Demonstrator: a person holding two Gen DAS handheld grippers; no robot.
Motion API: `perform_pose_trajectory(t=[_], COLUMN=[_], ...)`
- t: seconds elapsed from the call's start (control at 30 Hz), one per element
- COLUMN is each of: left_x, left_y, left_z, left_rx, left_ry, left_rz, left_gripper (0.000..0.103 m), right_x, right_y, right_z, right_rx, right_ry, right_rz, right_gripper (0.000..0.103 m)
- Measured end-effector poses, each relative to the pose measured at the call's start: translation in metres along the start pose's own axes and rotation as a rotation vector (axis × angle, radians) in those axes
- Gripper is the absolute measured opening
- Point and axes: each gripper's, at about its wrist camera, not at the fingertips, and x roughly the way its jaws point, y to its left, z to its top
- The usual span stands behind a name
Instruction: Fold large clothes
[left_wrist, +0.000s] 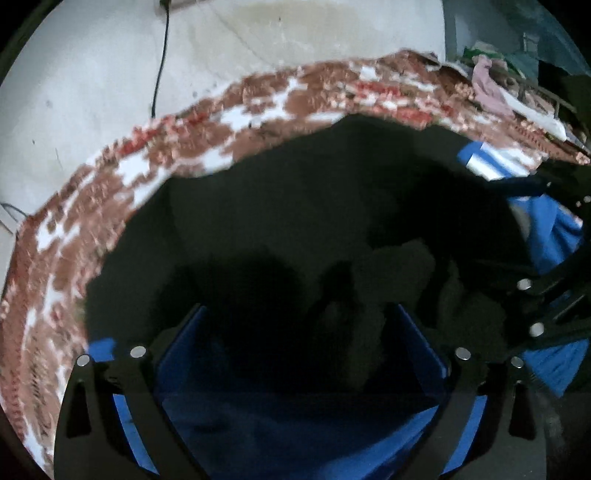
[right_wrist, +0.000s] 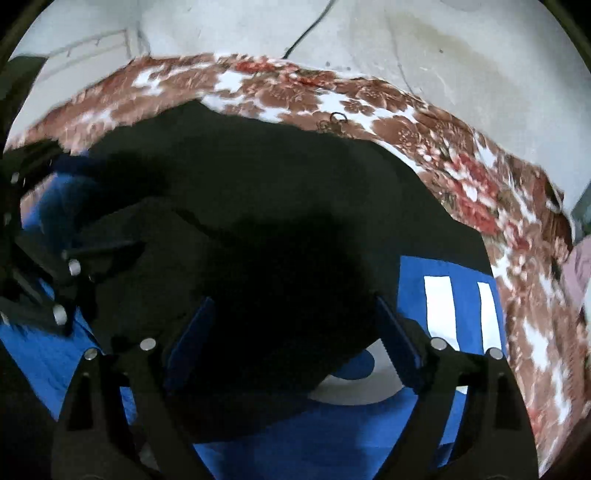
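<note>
Lying flat, matte dark garment (right_wrist: 280, 177) covers floral bedspread (right_wrist: 461, 177), jaws spread.

Each gripper, left (left_wrist: 295, 332) and right (right_wrist: 295, 325), comprises black linkage arms, round silver pivot pins and flat blue finger pads (right_wrist: 400, 343).

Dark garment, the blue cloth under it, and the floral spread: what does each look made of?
Dark garment: soft matte fabric, probably knit or fleece; it bunches into rounded folds and shows no shine. Too dark to make out the weave. Blue cloth: thin, smooth fabric with white stripes, lying flat; possibly a synthetic jersey. Floral spread: plush-looking printed blanket, its surface fuzzy, though blur leaves that uncertain.
</note>
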Motion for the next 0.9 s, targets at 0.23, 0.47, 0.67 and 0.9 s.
perform_pose_trajectory(t=[0.23, 0.47, 0.67, 0.9], left_x=[-0.007, -0.083, -0.149, -0.218], left_y=[0.0, -0.016, -0.046, -0.068], left_z=[-0.017, -0.03, -0.054, -0.1], left_rx=[-0.015, -0.017, 0.001, -0.03], left_ry=[0.021, -0.008, -0.026, -0.054], left_rz=[0.052, 0.072, 0.089, 0.099], left_gripper=[0.099, 0.097, 0.097, 0.097], right_x=[-0.021, -0.109, -0.172, -0.228], right_y=[-0.006, -0.006, 0.002, 0.009], right_z=[-0.019, -0.043, -0.072, -0.109], right_rx=[0.026, 0.087, 0.12, 0.124], right_ry=[-0.066, -0.247, -0.276, -0.297], right_rz=[-0.09, -0.143, -0.115, -0.095], right_gripper=[0.085, 0.095, 0.098, 0.098])
